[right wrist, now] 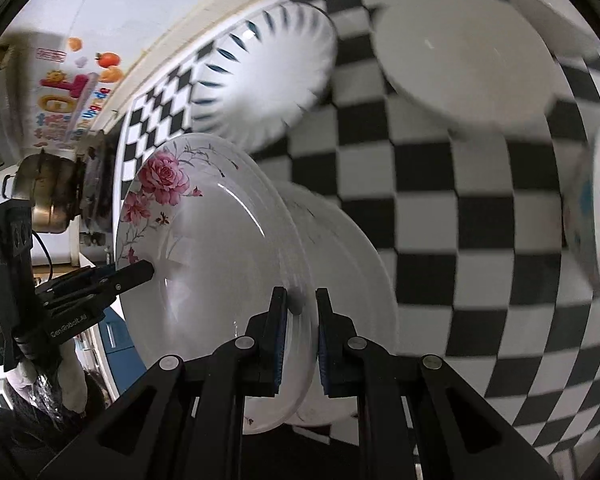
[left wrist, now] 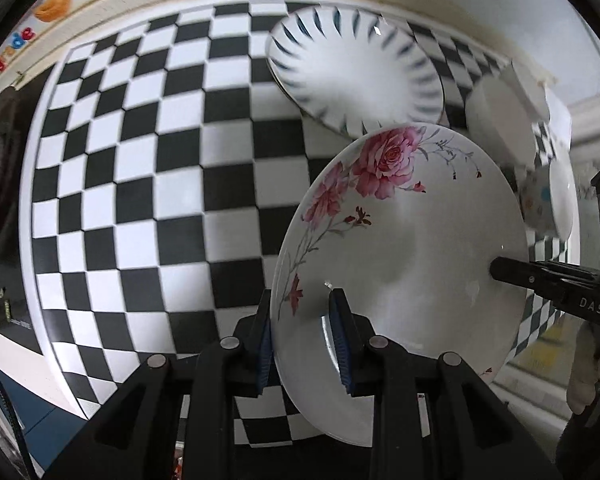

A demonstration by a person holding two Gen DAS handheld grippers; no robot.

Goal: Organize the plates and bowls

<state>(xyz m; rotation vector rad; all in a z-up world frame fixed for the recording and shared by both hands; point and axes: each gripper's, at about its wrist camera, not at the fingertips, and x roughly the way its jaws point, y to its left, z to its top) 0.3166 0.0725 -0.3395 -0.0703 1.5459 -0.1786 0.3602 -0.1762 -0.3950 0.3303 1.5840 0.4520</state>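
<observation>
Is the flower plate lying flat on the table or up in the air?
Up in the air. The flower plate is tilted off the checkered table, its rim pinched by the left gripper and right gripper.

You hold rose plate (left wrist: pixel 404 240) above worktop (left wrist: pixel 140 184), tilted on edge. Your left gripper (left wrist: pixel 304 332) clamps its near rim, one of the fingers (left wrist: pixel 340 320) on each face. Your right gripper (left wrist: pixel 500 270) grips opposite rim. Striped plate (left wrist: pixel 352 72) lies on worktop beyond rose plate. Plain dish (left wrist: pixel 500 120) right of striped plate. Dotted bowl (left wrist: pixel 548 200) nearer, right of rose plate.
</observation>
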